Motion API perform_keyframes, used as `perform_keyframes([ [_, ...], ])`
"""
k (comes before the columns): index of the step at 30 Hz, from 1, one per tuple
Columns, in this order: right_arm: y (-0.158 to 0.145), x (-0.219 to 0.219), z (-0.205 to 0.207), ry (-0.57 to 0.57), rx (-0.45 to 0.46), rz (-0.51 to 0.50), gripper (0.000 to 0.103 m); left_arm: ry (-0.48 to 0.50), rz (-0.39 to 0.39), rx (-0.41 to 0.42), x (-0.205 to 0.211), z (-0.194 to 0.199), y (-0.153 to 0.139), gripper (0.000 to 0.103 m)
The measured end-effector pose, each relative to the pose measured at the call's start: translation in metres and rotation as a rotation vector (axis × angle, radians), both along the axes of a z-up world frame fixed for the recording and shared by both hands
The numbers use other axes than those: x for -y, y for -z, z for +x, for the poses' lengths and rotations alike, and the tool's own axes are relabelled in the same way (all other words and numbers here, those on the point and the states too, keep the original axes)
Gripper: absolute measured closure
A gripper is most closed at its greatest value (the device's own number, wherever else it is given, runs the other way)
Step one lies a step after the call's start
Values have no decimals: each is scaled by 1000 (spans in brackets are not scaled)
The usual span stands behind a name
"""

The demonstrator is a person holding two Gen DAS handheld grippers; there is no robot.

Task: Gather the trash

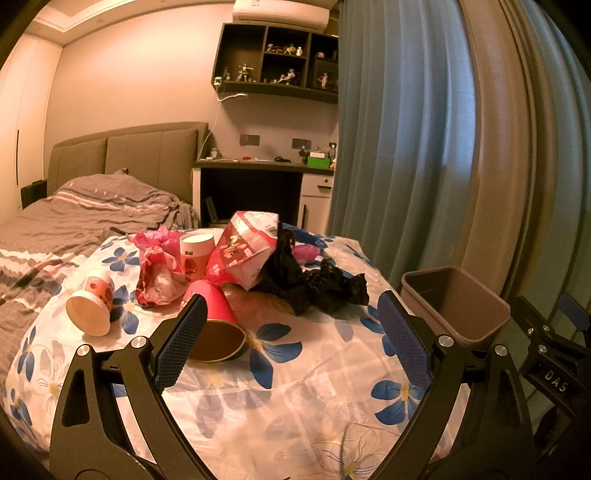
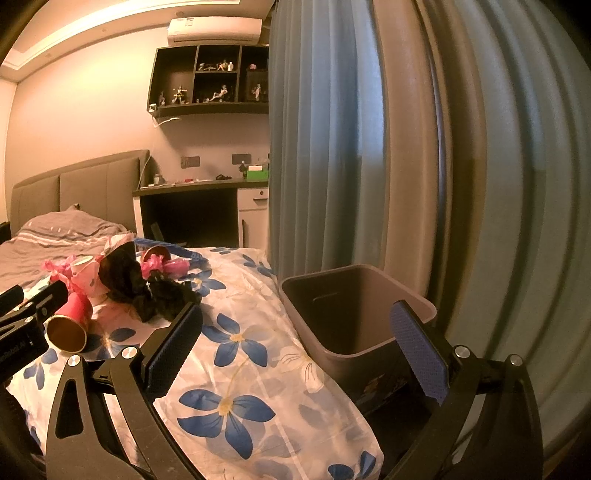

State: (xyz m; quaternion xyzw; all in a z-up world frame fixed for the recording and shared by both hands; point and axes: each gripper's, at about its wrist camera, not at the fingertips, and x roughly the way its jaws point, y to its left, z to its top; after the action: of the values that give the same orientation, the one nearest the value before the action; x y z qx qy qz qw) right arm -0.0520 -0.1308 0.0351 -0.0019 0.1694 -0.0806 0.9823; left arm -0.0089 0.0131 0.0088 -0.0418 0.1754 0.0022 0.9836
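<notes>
Trash pile (image 1: 236,266) on bed (image 1: 295,387); bin (image 1: 458,302) right of bed, beside curtain (image 1: 424,147); desk (image 1: 258,166) behind.

Black frames, silver screws, seemingly blue-padded fingers (image 1: 404,341).

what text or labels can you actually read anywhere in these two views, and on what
"DAS" on the black body of the right claw, seen from the left wrist view.
"nRobot.AI", cut off at the frame edge, on the black body of the left claw, seen from the right wrist view.
Print on the upright cup, the snack bag and the air conditioner: too small or blurred to read.
</notes>
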Motion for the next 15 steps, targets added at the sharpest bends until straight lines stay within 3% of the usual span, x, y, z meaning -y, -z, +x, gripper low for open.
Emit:
perform_keyframes([
  [15, -1, 2, -1, 0, 5, -1, 5, 1, 1, -3, 1, 1, 2, 11],
])
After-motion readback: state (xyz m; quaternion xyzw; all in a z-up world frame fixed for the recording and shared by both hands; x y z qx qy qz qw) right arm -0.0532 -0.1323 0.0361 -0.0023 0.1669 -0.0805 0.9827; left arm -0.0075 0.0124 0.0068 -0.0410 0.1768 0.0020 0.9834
